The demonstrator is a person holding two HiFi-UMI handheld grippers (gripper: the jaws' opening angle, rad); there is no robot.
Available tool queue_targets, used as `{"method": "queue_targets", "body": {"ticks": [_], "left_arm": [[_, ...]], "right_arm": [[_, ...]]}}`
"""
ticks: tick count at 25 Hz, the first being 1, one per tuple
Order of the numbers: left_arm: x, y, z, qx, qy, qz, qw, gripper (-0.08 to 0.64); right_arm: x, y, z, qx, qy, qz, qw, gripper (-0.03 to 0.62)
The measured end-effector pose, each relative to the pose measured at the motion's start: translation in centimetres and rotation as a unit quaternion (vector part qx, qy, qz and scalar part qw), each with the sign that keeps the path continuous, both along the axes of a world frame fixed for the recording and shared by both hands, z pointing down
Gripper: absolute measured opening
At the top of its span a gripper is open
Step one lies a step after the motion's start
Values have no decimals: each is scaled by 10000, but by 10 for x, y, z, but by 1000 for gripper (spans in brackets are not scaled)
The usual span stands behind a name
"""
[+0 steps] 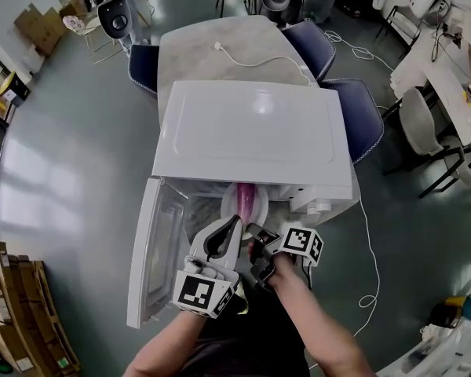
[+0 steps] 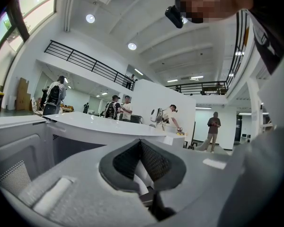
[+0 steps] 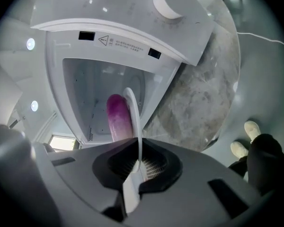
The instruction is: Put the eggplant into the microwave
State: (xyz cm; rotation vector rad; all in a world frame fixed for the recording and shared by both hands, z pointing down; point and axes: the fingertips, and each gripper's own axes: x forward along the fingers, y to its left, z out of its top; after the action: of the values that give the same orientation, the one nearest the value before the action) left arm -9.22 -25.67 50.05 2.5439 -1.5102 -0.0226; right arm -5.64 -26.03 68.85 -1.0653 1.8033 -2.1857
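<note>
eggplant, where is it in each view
Head view: the eggplant is low centre, in the mouth of the open microwave.
Left gripper view: not in it; only the microwave's white shell shows.
Right gripper view: centre, inside the cavity, next to the white plate rim that the right gripper pinches.
Shared landmark: the microwave, seen in all three views.

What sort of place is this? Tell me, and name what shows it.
Likely an open lab or office hall, not a kitchen: microwave on a table with blue chairs, cardboard boxes, a railed mezzanine overhead.
</note>
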Motion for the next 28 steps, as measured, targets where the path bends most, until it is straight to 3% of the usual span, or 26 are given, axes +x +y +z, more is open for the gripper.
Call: {"method": "queue_targets", "body": {"ticks": [16, 23, 28], "left_arm": [[-7, -31, 22, -60, 52, -191, 9998, 9], [-15, -34, 26, -97, 39, -264, 9996, 9], [-16, -34, 28, -125, 61, -280, 9995, 9]], "right_arm": [[0, -71, 30, 134, -75, 480, 9987, 18], [-9, -88, 27, 508, -268, 571, 9967, 23], [-10, -85, 20, 693, -476, 529, 9951, 94]]}}
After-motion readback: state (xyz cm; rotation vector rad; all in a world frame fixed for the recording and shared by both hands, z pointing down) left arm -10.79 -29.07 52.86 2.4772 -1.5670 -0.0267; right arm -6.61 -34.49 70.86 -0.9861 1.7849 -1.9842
